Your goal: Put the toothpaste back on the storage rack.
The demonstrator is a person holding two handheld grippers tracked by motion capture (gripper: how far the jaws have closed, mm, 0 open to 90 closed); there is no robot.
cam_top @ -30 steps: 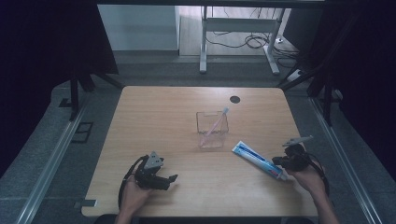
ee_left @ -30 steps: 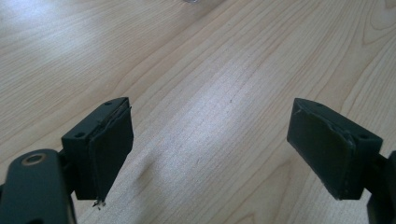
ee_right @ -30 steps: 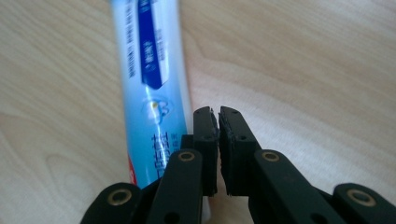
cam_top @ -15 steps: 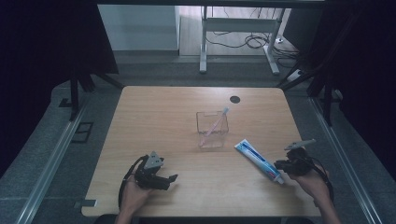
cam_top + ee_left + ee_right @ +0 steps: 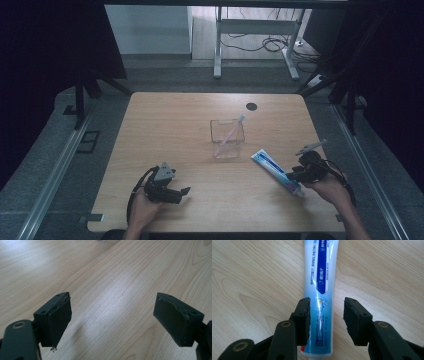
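Observation:
A blue and white toothpaste tube (image 5: 272, 165) (image 5: 322, 277) lies flat on the wooden table (image 5: 165, 125), right of a clear square holder (image 5: 218, 149). A pink toothbrush (image 5: 231, 132) leans inside the holder. My right gripper (image 5: 296, 176) (image 5: 326, 320) is open, its jaws straddling the tube's near end just above the table. The left jaw sits at the tube's edge and the right jaw stands a little off it. At the table's front left my left gripper (image 5: 184, 195) (image 5: 111, 315) rests open with bare wood between its jaws.
A dark round cable hole (image 5: 251, 106) sits near the table's far edge. The holder stands mid-table between the two grippers. A metal desk frame (image 5: 255, 45) and cables lie on the floor beyond the table.
The right hand and gripper have drawn slightly back toward the front edge, and the tube has shifted a little with them. The left gripper has stayed put.

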